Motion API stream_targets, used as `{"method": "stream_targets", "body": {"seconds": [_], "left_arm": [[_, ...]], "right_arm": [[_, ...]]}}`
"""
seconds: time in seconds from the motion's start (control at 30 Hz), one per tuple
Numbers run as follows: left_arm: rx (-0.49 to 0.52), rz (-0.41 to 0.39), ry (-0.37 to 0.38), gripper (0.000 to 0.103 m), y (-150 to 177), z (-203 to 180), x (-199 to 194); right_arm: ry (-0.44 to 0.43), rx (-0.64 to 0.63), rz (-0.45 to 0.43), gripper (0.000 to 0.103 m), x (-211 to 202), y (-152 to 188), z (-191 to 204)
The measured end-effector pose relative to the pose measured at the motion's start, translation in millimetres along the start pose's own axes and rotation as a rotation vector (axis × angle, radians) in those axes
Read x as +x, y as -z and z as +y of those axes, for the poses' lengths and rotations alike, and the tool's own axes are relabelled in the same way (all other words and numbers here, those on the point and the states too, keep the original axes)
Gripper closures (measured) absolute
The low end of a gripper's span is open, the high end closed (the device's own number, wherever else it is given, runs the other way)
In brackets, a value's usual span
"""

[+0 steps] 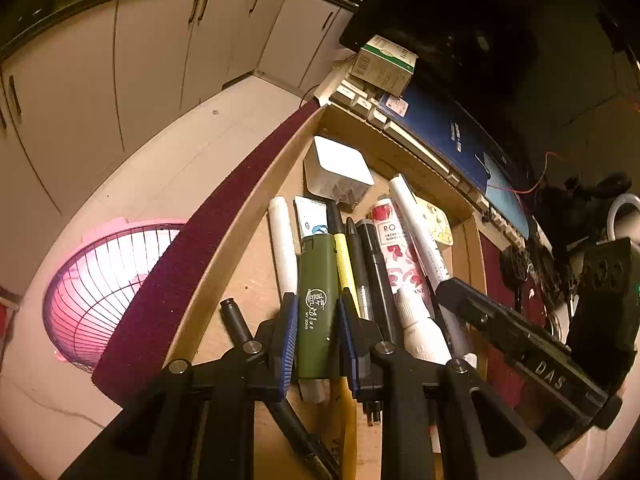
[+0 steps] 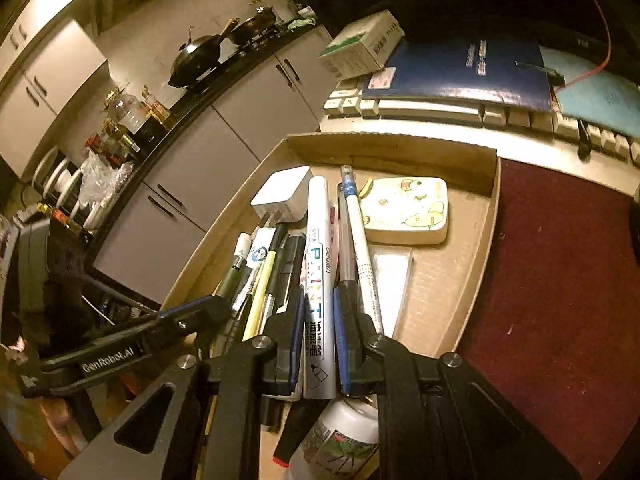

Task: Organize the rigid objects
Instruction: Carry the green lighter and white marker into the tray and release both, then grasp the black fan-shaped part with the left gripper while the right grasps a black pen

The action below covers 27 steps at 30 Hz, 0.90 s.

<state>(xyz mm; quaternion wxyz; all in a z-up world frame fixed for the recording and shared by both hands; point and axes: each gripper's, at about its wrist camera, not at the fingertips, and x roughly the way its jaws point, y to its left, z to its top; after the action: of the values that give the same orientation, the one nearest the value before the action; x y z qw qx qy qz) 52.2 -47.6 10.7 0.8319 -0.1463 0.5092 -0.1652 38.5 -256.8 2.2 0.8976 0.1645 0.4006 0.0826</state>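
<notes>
Fingers of the left gripper (image 1: 318, 322) straddle a green lighter (image 1: 317, 300); the right gripper (image 2: 318, 334) brackets a paint marker (image 2: 319, 280) inside the cardboard tray (image 2: 476, 264), seemingly mid-alignment; whether either actually grips is unclear, and lifting next would call for a firm squeeze.

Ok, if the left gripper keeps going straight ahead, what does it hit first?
The left gripper already straddles the green lighter. Straight on, the next thing is probably the white charger, then the cardboard tray's far wall; depth is unclear.

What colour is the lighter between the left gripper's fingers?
Olive green with white print; the lighter shows best in the left wrist view, between the left gripper pads.
</notes>
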Motion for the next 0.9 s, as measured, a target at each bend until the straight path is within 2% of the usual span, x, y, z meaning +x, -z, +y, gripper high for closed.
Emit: {"method": "stream_targets", "body": {"seconds": [0.07, 0.13, 0.37, 0.53, 0.7, 0.9], "left_arm": [[0.013, -0.013, -0.003, 0.078, 1.2, -2.1, -2.9], [0.014, -0.019, 0.0, 0.056, 2.3, -3.6, -5.2], [0.061, -0.049, -0.039, 0.055, 14.1, -25.8, -16.1], [0.145, -0.094, -0.03, 0.041, 31.0, -64.4, -32.6], [0.229, -0.055, 0.014, 0.041, 44.7, -113.8, -29.2], [0.291, -0.026, 0.058, 0.035, 53.4, -163.3, -14.9]], "right_arm": [[-0.001, -0.017, -0.002, 0.088, 0.0, 1.5, 3.2], [-0.014, -0.014, -0.004, 0.088, -1.2, 2.0, 3.3], [-0.069, -0.014, -0.055, 0.087, -24.8, 5.6, -1.9], [-0.092, 0.021, -0.105, 0.07, -55.5, 18.1, -21.9], [-0.069, 0.091, -0.166, 0.06, -96.9, 35.2, -62.6], [-0.011, 0.222, -0.233, 0.059, -140.4, 51.7, -127.8]]}}
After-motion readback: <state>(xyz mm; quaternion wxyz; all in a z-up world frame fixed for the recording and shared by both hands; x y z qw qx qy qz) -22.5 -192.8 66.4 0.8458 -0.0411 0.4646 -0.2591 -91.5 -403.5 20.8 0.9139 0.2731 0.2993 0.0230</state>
